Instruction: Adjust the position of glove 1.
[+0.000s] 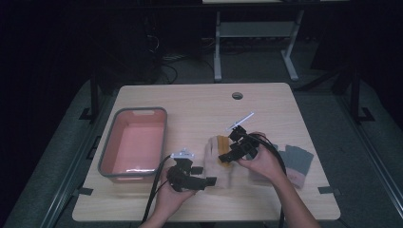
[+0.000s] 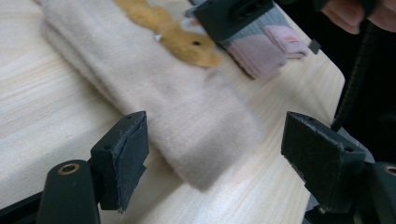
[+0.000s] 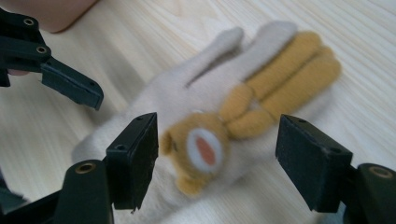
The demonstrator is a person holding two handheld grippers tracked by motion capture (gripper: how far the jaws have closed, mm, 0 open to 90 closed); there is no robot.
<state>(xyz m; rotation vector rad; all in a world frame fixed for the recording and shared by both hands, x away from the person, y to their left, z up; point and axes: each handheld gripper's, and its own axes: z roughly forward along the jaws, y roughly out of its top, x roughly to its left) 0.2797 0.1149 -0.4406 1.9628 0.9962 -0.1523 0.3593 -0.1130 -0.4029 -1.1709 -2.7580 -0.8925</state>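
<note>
You are holding the left gripper (image 1: 205, 181) near the worktop's (image 1: 199, 102) front edge, its jaws standing apart with nothing pressed between them; in the left gripper view the cuff end of the cream glove (image 2: 154, 88) is lying on the wood between the two pads, untouched. Just beyond it, you are hovering the right gripper (image 1: 227, 156) over the glove's middle, jaws likewise released, and in the right gripper view they are bracketing the tan bear face (image 3: 198, 149) stitched on the back of the glove.

The glove is resting flat on the wood, right of centre and toward the front edge, fingers pointing toward the far edge. It is looking soft, fluffy and very light, so it will likely sag and fold when lifted rather than hold shape. Nothing about it seems fragile or slippery. You are best placed pinching the thick cuff with the left and the knit around the palm with the right.

Further right, a grey-and-pink glove (image 1: 297, 164) is lying close to the right edge. Toward the left edge, the grey-rimmed pink bin (image 1: 110, 137) is sitting well apart.
</note>
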